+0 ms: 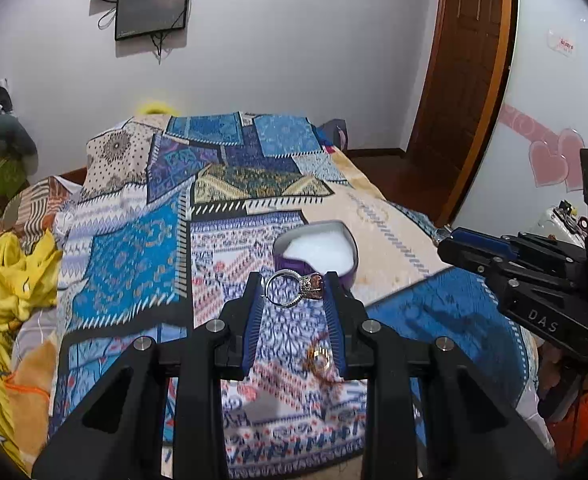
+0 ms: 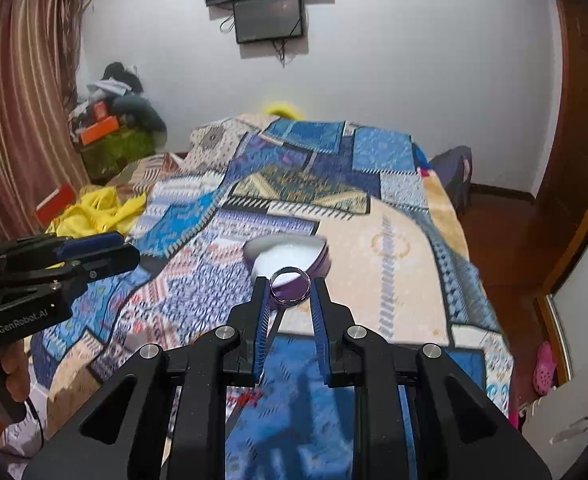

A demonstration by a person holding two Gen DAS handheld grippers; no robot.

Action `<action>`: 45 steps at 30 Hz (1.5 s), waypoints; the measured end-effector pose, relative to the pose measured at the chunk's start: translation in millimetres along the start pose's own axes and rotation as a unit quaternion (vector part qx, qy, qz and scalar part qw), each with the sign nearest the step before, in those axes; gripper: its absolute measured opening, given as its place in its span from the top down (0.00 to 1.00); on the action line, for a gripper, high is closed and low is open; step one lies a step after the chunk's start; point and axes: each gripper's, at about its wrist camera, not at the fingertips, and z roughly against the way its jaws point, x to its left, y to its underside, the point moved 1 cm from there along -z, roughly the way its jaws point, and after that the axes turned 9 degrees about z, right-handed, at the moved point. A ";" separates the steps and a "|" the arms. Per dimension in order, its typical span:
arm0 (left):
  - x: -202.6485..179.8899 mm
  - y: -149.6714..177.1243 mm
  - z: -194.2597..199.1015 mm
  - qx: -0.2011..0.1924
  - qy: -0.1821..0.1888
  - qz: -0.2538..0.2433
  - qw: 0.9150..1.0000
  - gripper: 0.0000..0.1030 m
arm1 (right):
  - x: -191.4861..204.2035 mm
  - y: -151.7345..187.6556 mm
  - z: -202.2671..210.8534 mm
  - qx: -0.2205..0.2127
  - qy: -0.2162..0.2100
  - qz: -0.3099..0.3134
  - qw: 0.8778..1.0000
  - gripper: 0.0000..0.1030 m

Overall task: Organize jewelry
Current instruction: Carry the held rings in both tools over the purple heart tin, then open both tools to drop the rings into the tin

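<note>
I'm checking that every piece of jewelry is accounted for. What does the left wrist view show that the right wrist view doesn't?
Only the left wrist view shows a silver ring with a stone held in the left tongs, and gold jewelry lying on the bedspread.

Only the right wrist view shows a plain dark band ring held in the right tongs.

Both show the open heart-shaped box with white lining.

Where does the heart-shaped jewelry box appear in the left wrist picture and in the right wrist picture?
Left wrist view: the heart-shaped jewelry box sits on the bed, centre-right, just beyond the left gripper holding a stone-set ring.
Right wrist view: the box lies at centre, just beyond the right gripper holding a plain band ring.
Shared landmark: the wall-mounted screen.
</note>
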 end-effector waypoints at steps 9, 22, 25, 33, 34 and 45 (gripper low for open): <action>7.2 -24.4 -24.7 -0.004 0.007 0.014 1.000 0.71 | -12.9 -16.8 -17.4 -0.016 -0.003 -0.006 1.000 0.82; 10.2 -48.9 -60.5 -0.005 0.006 0.000 1.000 0.71 | -18.6 -25.9 -64.5 0.011 -0.022 0.015 1.000 0.82; 11.0 -47.4 -74.8 0.010 0.010 -0.003 1.000 0.71 | -21.8 -29.0 -68.8 0.012 -0.022 0.021 0.999 0.82; 6.8 -41.4 -117.9 0.067 0.030 -0.021 0.997 0.71 | -29.0 -27.7 -89.9 0.034 -0.045 0.014 0.998 0.82; 5.5 -40.4 -121.4 0.072 0.030 -0.025 0.997 0.71 | -30.1 -25.2 -93.4 0.040 -0.049 0.011 0.998 0.82; -1.9 -29.7 -149.0 0.115 0.040 -0.050 0.991 0.71 | -36.5 -19.3 -110.9 0.072 -0.066 -0.002 0.995 0.82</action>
